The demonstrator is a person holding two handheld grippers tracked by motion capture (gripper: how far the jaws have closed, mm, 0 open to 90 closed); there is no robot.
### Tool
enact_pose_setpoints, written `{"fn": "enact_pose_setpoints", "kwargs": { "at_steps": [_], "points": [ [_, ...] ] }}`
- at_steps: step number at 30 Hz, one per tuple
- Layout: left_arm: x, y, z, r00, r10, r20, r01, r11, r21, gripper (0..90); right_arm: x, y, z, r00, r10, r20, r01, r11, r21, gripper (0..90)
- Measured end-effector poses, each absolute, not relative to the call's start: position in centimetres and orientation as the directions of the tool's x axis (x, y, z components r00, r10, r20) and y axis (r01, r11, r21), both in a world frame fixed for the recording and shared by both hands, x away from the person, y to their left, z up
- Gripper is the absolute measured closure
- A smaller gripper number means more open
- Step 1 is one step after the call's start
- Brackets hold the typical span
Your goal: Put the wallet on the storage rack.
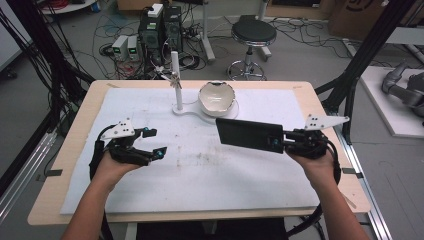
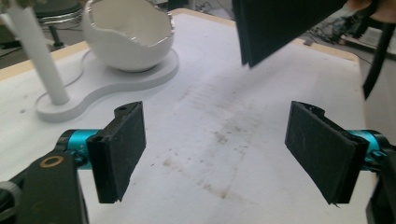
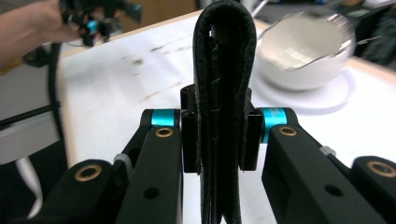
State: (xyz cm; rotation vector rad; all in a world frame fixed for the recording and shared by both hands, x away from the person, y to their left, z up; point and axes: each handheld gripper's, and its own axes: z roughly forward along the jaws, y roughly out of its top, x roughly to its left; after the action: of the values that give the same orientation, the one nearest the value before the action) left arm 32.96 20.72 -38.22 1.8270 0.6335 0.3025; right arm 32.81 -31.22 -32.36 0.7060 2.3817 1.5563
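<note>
The bowl (image 3: pixel 303 53) is smeared with motion blur in the right gripper view, and the black wallet (image 3: pixel 219 116) gets cut off by the bottom edge, hiding its lower end.

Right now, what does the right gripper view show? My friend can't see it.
Two black fingers pinch a black wallet standing on edge over a white mat. Behind it sits a white bowl, and the other gripper is far off at top left.

A white eggshell-shaped bowl (image 1: pixel 216 98) sits on a flat white stand (image 1: pixel 200 111) at the far side of the white mat (image 1: pixel 200 170), beside an upright white post (image 1: pixel 176 80). Beyond the table, a black stool (image 1: pixel 253 32) and computer towers (image 1: pixel 161 27) stand among floor cables.
</note>
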Motion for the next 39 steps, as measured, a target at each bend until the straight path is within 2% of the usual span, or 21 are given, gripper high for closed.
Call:
{"fn": "enact_pose_setpoints", "kwargs": {
  "at_steps": [5,9,18,24,29,34,39],
  "points": [
    [33.4,21.4,-39.3,0.79,0.601,-0.122,0.298,-0.203,0.933,17.8,33.7,-30.5,-29.7,-0.842,0.539,0.033,0.256,0.345,0.903,76.7],
    [33.6,21.2,-40.2,0.78,0.615,-0.116,0.32,-0.233,0.918,17.2,34.8,-29.4,-28.1,-0.837,0.547,0.015,0.26,0.373,0.891,76.7],
    [33.4,21.2,-40.6,0.752,0.655,-0.077,0.298,-0.233,0.926,17.2,38.2,-26.9,-25.5,-0.824,0.566,-0.037,0.268,0.447,0.854,76.7],
    [33.4,21.7,-40.9,0.735,0.672,-0.086,0.307,-0.217,0.927,17.2,40.7,-24.8,-24.0,-0.808,0.588,-0.046,0.305,0.484,0.82,76.6],
    [33.5,22.0,-40.9,0.731,0.676,-0.091,0.308,-0.208,0.928,17.2,42.6,-23.2,-23.6,-0.798,0.598,-0.074,0.317,0.521,0.792,76.6],
    [33.3,21.9,-40.8,0.76,0.648,-0.043,0.245,-0.225,0.943,17.2,44.3,-21.9,-24.0,-0.788,0.611,-0.079,0.347,0.546,0.763,76.5],
    [33.1,21.5,-40.8,0.77,0.636,-0.047,0.242,-0.222,0.945,17.4,45.7,-20.9,-24.6,-0.781,0.62,-0.075,0.377,0.563,0.736,76.5]
  ]
}}
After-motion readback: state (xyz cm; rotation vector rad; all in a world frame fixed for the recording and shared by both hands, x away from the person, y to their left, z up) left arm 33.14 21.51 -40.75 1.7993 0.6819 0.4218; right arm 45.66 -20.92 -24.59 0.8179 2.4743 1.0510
